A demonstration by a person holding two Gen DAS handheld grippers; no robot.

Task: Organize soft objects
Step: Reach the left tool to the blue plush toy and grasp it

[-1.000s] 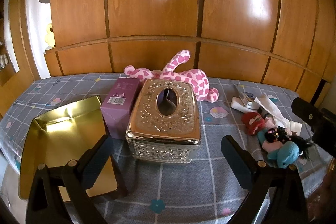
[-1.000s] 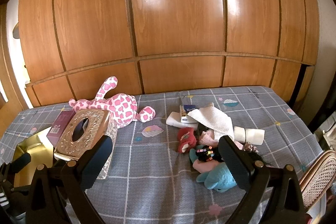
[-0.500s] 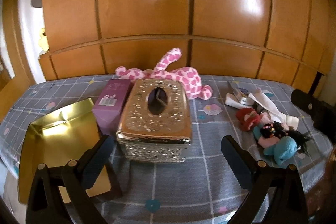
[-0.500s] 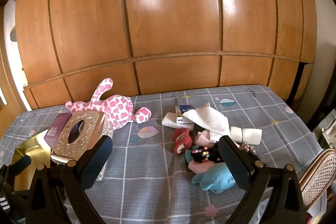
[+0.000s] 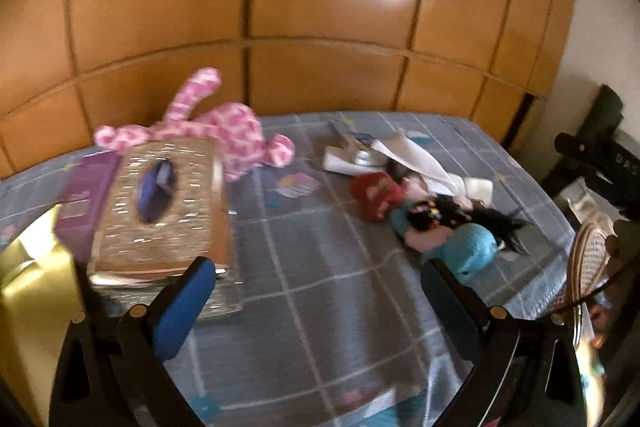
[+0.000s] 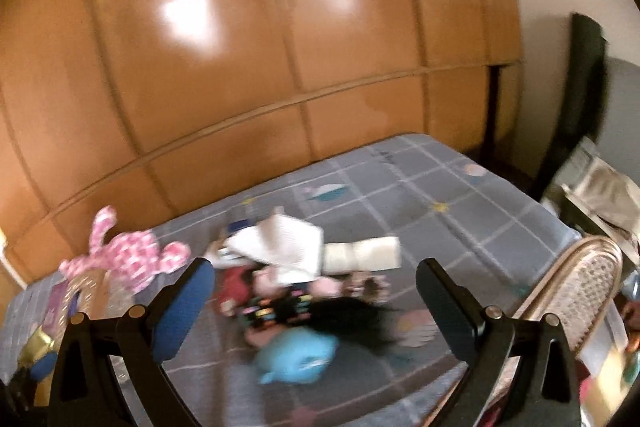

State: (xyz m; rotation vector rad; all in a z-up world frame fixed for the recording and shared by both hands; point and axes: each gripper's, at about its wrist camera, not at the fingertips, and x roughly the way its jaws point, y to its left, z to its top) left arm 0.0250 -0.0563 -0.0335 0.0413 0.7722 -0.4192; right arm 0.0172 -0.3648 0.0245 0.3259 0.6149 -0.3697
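text: partial letters "DAS" | on: black device, right edge | elsewhere: blurred, unreadable

Left claw spread wide, empty, above grey checked bedspread; ornate tissue box left, toy pile right.

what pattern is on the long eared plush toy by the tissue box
Pink patches on white, like a spotted print. The plush toy shows best in the left wrist view.

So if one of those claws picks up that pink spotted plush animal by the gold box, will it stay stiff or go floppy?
Probably floppy: the pink spotted plush lies sprawled on the bedspread, limbs splayed. It looks light, and unlikely to roll. Both grippers, left and right, are open and hold nothing.
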